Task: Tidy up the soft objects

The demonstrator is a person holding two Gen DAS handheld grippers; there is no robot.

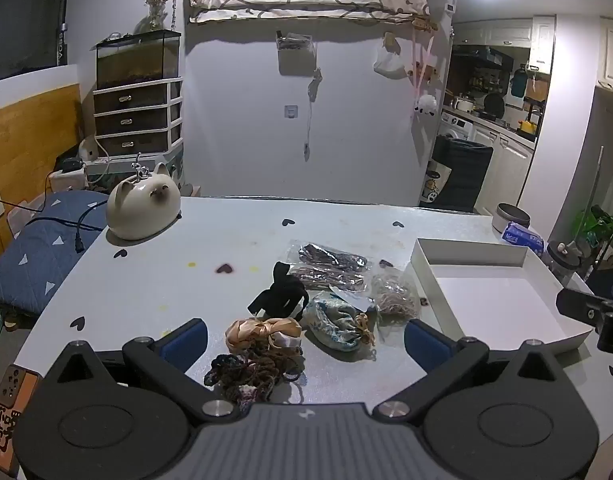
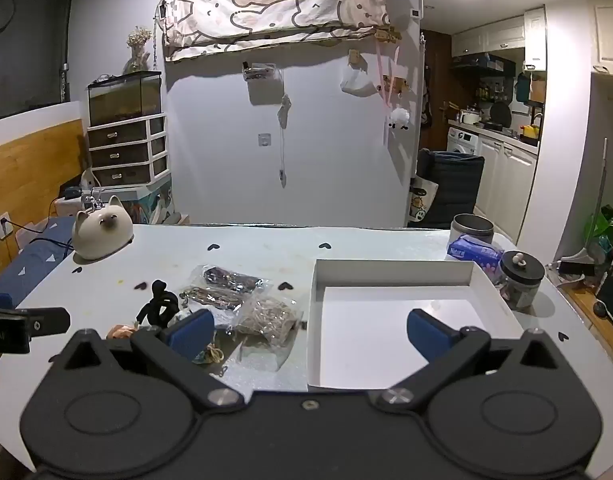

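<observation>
A heap of soft things lies mid-table: a peach satin scrunchie [image 1: 262,330], dark braided hair ties [image 1: 252,372], a black fabric piece [image 1: 280,294], a blue patterned drawstring pouch [image 1: 332,322], and clear bags of hair ties [image 1: 330,266]. My left gripper [image 1: 306,346] is open, its fingers either side of the heap, holding nothing. An empty white box [image 2: 390,272] stands to the right. My right gripper [image 2: 310,332] is open and empty, over the box's near left edge; the bags [image 2: 230,284] lie to its left.
A cream cat-shaped ceramic pot [image 1: 144,204] stands at the table's far left. A metal tin [image 2: 472,230], a blue tissue pack [image 2: 472,252] and a lidded glass jar [image 2: 520,280] stand at the right, beside the box. A bed lies left of the table.
</observation>
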